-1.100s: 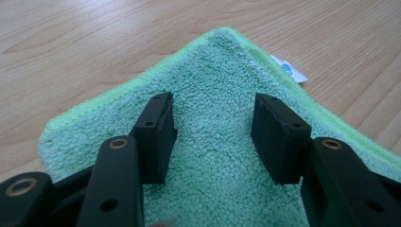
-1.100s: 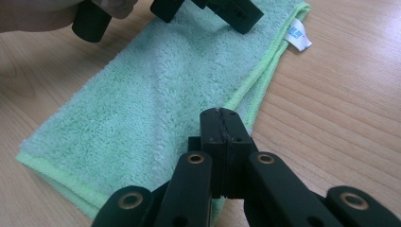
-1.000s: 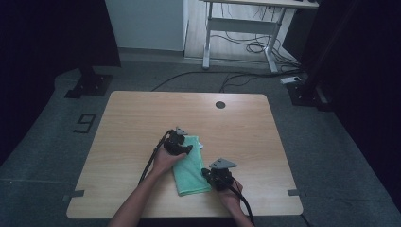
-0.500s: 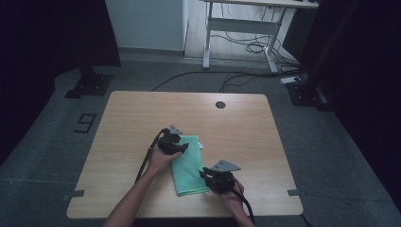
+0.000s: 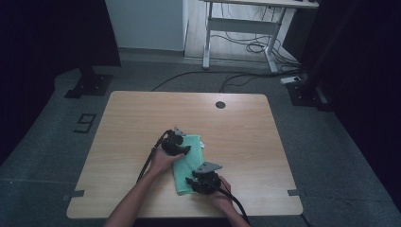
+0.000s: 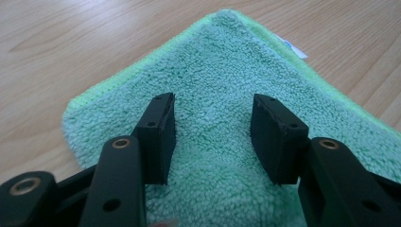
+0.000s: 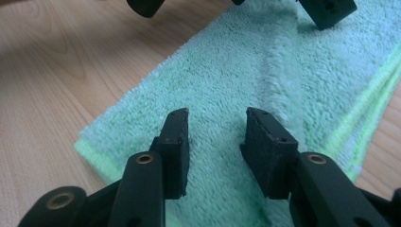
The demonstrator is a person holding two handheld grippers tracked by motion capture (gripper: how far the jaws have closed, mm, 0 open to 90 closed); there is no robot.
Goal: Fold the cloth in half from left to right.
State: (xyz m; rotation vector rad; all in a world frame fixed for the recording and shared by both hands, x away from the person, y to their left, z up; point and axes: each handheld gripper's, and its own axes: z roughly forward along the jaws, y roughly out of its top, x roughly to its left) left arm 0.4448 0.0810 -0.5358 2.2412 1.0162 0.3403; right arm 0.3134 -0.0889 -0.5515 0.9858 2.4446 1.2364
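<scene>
A green terry towel point(image 5: 188, 165) lies folded flat on the wooden table point(image 5: 137, 118). My left gripper point(image 5: 186, 150) hovers over the towel's far half. In the left gripper view its jaws stand open point(image 6: 213, 137) just above the pile point(image 6: 222, 71), with no fabric pinched. My right gripper point(image 5: 190, 181) is at the towel's near end. Its jaws point(image 7: 215, 146) have just been opening and stand apart over the towel point(image 7: 227, 71), gripping nothing. The left gripper's fingertips point(image 7: 331, 12) show at the top of the right gripper view.
A white label point(image 6: 292, 48) sticks out at the towel's far edge. A round cable hole point(image 5: 220, 104) sits near the table's far edge. Beyond the table are a metal desk frame point(image 5: 239, 28) and floor cables point(image 5: 246, 47). Bare wood surrounds the towel.
My right gripper has shifted left onto the towel's near end. The left gripper has stayed almost in place, and the towel lies as before.
</scene>
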